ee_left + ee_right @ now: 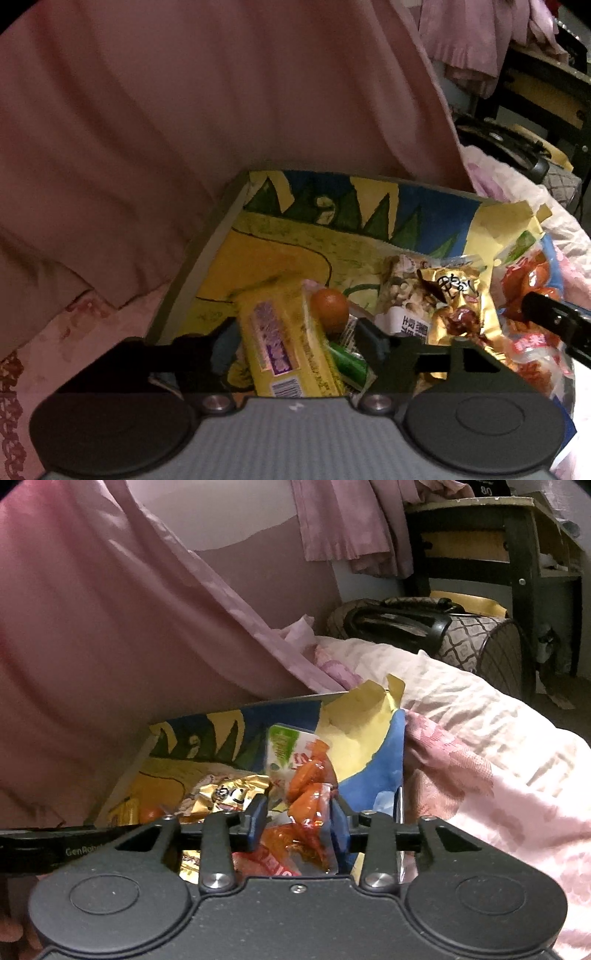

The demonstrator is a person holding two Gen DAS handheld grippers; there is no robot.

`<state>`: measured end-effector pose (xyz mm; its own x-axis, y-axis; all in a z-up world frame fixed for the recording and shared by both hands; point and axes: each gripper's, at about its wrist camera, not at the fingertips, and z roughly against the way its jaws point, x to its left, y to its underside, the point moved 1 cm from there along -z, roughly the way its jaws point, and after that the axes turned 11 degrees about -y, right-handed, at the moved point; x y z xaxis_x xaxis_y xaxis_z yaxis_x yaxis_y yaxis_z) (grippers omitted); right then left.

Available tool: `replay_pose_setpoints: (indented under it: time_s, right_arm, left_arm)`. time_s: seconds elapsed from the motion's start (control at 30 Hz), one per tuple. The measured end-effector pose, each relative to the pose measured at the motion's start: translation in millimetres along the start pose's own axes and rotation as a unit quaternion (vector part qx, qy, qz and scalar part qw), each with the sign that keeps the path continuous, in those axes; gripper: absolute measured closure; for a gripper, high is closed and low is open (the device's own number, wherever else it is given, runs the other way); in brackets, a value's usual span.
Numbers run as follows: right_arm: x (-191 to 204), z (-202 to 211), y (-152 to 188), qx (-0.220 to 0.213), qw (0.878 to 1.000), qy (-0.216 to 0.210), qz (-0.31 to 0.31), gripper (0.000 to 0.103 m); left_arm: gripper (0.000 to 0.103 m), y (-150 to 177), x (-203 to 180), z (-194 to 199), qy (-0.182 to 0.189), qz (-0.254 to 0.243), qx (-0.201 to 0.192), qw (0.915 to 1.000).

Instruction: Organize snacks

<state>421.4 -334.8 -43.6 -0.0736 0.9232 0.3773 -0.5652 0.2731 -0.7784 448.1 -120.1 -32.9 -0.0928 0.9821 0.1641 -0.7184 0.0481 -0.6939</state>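
A painted cardboard box [280, 236] in yellow, blue and green lies on the bed and holds snacks. My left gripper [295, 336] is closed around a yellow snack bar with a purple label [280, 339]. Beside the bar are an orange round snack [328, 304], a green packet [349, 360], a clear nut pack [402, 291], a gold packet [461, 306] and a red sausage bag [532, 280]. My right gripper [297, 812] is shut on the red sausage bag [310, 794] over the box's right side [373, 771]. The gold packet [225, 792] lies to its left.
A pink curtain [184, 110] hangs just behind the box. The box rests on a pink floral bedspread [498, 775]. A black fan [509, 657], a patterned bag [461, 638] and a dark table [480, 535] stand at the right.
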Motion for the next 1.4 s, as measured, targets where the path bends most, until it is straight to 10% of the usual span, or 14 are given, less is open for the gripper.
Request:
replay_pose_setpoints:
  time_s: [0.67, 1.4]
  right_arm:
    - [49, 96, -10, -0.120, 0.990, -0.048, 0.047, 0.012]
    - [99, 211, 42, -0.199, 0.976, -0.040, 0.082, 0.001]
  left_arm:
    - [0.001, -6, 51, 104, 0.025, 0.082, -0.089, 0.9923]
    - [0.000, 63, 115, 205, 0.019, 0.114, -0.170, 0.9787]
